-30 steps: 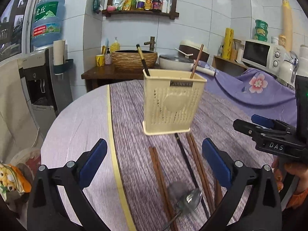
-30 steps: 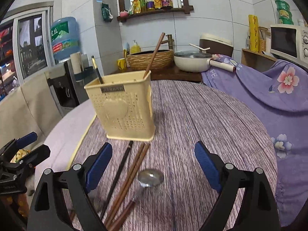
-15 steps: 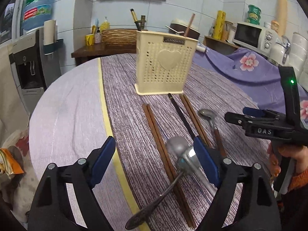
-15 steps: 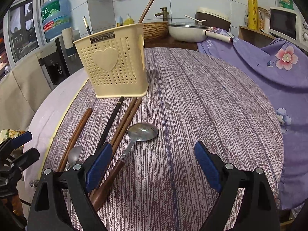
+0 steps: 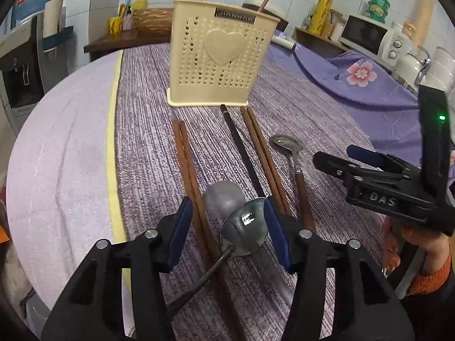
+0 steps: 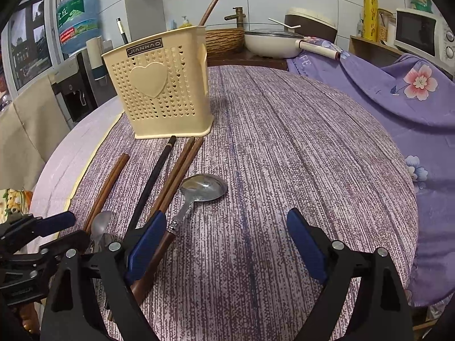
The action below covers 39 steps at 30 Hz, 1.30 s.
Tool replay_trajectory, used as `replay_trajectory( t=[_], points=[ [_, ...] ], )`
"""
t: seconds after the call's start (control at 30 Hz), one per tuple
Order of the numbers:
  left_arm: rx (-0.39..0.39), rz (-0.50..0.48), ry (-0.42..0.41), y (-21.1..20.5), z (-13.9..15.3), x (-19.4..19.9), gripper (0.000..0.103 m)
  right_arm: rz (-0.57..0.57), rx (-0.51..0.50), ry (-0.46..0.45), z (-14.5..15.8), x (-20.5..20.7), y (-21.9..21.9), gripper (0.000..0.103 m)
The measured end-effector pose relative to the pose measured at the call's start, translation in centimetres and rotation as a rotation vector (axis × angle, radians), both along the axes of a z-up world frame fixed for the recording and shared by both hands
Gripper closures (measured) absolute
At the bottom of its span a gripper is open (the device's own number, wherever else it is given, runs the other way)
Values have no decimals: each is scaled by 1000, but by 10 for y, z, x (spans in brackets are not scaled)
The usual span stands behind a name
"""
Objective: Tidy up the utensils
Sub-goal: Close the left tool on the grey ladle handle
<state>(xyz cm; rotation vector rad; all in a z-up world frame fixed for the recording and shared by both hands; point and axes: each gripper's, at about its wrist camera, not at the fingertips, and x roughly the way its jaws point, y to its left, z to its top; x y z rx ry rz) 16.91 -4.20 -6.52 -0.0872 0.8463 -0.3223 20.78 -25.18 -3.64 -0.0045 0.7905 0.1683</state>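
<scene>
Nearest to us in the left wrist view, the left gripper point(image 5: 226, 221) straddles the bowl of a metal ladle point(image 5: 245, 231), whose dark handle runs down toward 7 o'clock and vanishes behind the black frame. Its jaws have just been closing with the bowl between them; the right blue pad appears to meet the bowl's rim while the left pad stands apart from it, so we cannot tell whether the grip is made. A blurred grey patch just past the bowl is hard to read, perhaps its shadow. In the right wrist view, the right gripper point(image 6: 226, 244) hangs released, jaws wide, over bare tablecloth point(image 6: 284, 147); its left pad covers part of the wooden handle of a steel spoon point(image 6: 203, 188) at 11 o'clock. Further out lie a brown chopstick pair point(image 5: 187, 164), a black chopstick point(image 5: 240, 147) and a second brown pair point(image 5: 260, 147), their near ends cut off by the grippers. Beyond them at 12 o'clock stands the cream utensil holder point(image 5: 219, 59) with a heart panel; one black and one brown stick poke from its top, their lower parts hidden inside.
</scene>
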Motion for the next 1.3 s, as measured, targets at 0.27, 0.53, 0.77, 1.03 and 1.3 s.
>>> replay_trajectory(
  t=[0.27, 0.53, 0.77, 1.03, 1.3],
  points=[
    [-4, 21, 48, -6, -7, 14, 60, -1, 12, -4, 1, -3, -8, 19],
    [10, 97, 34, 14, 1, 28, 60, 88, 4, -21, 14, 10, 16, 26],
    [-24, 43, 61, 8, 0, 21, 64, 66, -13, 33, 11, 29, 23, 30],
    [-30, 4, 120, -8, -9, 17, 65, 49, -2, 72, -1, 28, 13, 32],
    [27, 21, 133, -17, -13, 21, 66, 52, 21, 69, -4, 24, 10, 32]
  ],
)
